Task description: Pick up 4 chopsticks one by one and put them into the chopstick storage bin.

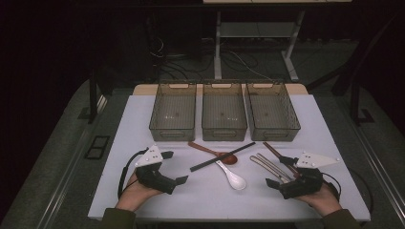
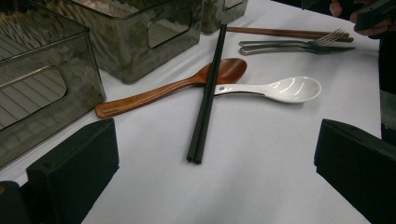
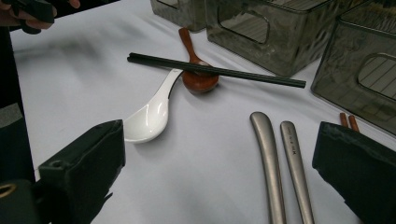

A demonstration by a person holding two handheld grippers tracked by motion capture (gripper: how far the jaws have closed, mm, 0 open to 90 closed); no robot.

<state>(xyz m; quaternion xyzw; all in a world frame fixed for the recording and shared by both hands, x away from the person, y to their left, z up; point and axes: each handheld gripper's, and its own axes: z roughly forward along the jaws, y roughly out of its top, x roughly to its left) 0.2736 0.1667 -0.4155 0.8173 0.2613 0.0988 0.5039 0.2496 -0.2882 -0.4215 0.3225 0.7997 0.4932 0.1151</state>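
Cutlery lies in the middle of the white table (image 1: 143, 124). A pair of black chopsticks (image 1: 222, 157) rests across a wooden spoon (image 1: 212, 151) and the handle of a white ceramic spoon (image 1: 232, 176). To their right lie two metal utensils (image 1: 270, 167), one of them a fork (image 2: 299, 45), and brown chopsticks (image 1: 272, 151). My left gripper (image 1: 175, 168) rests near the front left, open and empty, pointing at the black chopsticks (image 2: 208, 88). My right gripper (image 1: 279, 171) is open and empty at the front right, over the metal handles (image 3: 271, 158).
Three empty smoky-clear bins (image 1: 172, 112) (image 1: 223, 112) (image 1: 273, 112) stand in a row along the table's far side. Bare tabletop lies between the grippers. Beyond the table, a dark floor holds cables and a desk frame (image 1: 217, 47).
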